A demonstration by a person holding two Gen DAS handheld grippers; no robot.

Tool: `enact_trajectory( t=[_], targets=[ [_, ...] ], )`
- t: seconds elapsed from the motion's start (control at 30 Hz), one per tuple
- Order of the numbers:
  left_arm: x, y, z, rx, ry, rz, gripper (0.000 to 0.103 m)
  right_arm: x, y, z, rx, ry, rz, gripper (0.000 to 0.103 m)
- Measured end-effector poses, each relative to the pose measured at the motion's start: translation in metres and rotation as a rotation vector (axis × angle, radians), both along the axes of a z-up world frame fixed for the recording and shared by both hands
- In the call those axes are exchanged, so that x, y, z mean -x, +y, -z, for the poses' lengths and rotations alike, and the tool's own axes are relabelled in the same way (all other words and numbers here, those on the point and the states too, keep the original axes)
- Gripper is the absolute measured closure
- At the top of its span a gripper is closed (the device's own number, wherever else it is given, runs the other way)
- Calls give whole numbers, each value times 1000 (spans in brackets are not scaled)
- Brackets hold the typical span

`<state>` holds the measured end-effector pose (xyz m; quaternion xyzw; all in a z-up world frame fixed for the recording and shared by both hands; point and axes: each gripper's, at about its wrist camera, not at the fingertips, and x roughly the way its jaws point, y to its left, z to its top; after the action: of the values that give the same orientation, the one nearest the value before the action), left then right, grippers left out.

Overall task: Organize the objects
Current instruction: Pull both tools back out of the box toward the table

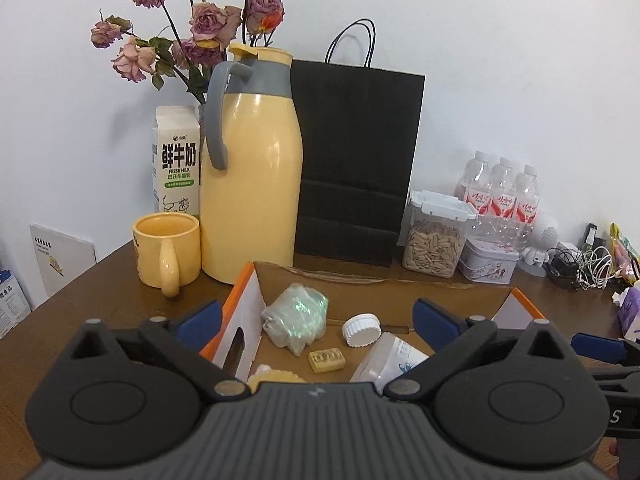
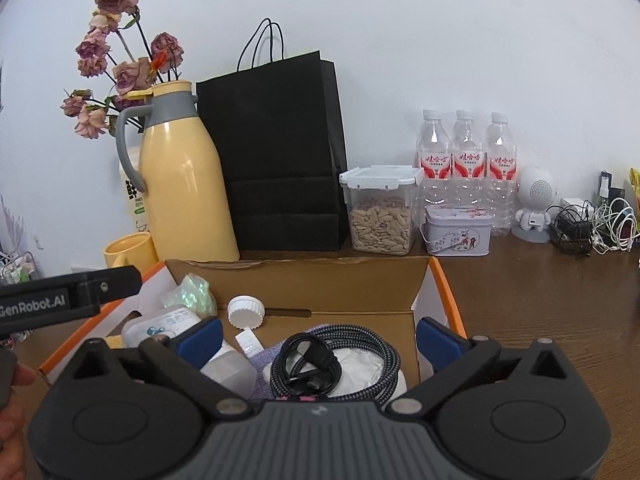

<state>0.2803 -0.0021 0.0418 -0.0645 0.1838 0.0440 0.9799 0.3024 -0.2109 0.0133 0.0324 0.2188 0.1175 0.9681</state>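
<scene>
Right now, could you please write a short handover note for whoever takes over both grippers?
Left gripper: open, holding nothing, above the box's left half.
Right gripper: open, holding nothing, above the coiled cable.
Already in the cardboard box: cable, white cap, crumpled plastic wrap, small gold bar, white pouches.
Still on the table behind: mug, flask, seed container, tin. Which of these belong in the box is unclear.

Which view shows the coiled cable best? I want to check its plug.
The right wrist view: the coiled cable lies whole in the box, between that gripper's open jaws. In the left wrist view, it cannot be seen.
</scene>
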Motion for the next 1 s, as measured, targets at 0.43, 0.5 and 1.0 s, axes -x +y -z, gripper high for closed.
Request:
enact_trajectory(
  t=[0.43, 0.5, 1.0],
  targets=[
    [38, -4, -9, -33, -11, 31, 0, 41, -12, -4, 34, 31, -39, 0],
    [46, -4, -7, -39, 1, 39, 0, 50, -14, -1, 46, 52, -51, 0],
    [100, 10, 31, -132, 178, 87, 0, 102, -20, 40, 165, 222, -199, 9]
  ],
)
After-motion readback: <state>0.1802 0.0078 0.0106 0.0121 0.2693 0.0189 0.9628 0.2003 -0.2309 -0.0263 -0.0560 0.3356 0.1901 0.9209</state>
